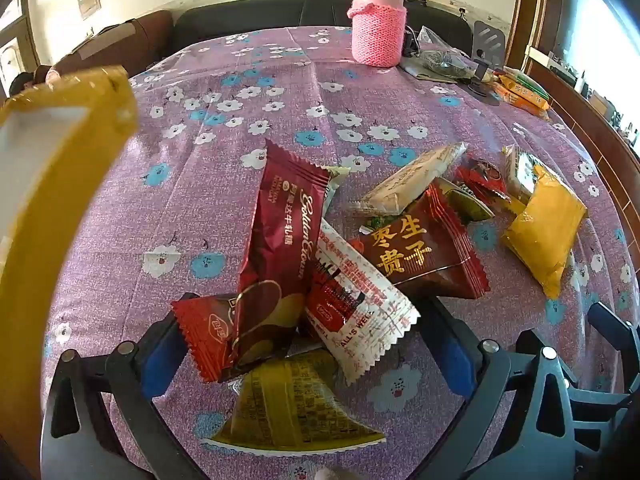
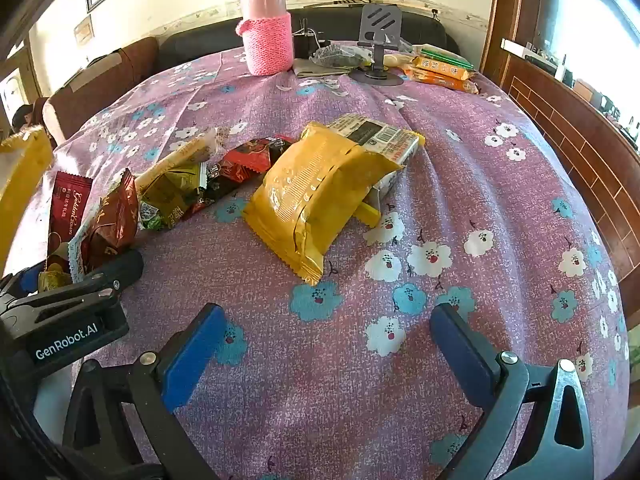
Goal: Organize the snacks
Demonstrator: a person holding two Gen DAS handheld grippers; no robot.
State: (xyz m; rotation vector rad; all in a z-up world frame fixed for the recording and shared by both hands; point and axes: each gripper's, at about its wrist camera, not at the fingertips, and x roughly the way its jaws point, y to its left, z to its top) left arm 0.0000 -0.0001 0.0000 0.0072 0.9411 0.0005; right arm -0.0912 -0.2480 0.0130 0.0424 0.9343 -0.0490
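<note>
- We find the left gripper (image 1: 304, 344), black-framed with blue pads, spread wide over the near end of a heap of wrapped snacks; nothing is pinched, though the wrappers lie between its fingers.
- We find the right gripper (image 2: 324, 344) likewise spread wide, with only bare cloth between its pads; it holds nothing.
- Within the left gripper's span lie a long maroon foil bar wrapper with gold script (image 1: 280, 240), a small red crimped-edge sachet (image 1: 204, 332), a white-and-red sachet with serrated ends (image 1: 360, 312) and an olive-yellow printed packet (image 1: 296, 412), all overlapping.
- Beyond them sit a brown-red glossy packet with gold characters (image 1: 420, 252) and a pale cream bar wrapper (image 1: 412, 180).
- Ahead of the right gripper a puffy mustard-yellow foil pouch (image 2: 320, 196) leans on a flat printed pack with a barcode (image 2: 376, 136).
- All rest on the purple woven tablecloth with white and blue flowers (image 2: 500, 220), visibly creased.
- At the left edge stands a yellow glossy container (image 1: 52, 184), possibly the destination; we cannot confirm it.
- Our judgement: sorting has hardly begun; the heap is unsorted and every snack remains to be placed.
</note>
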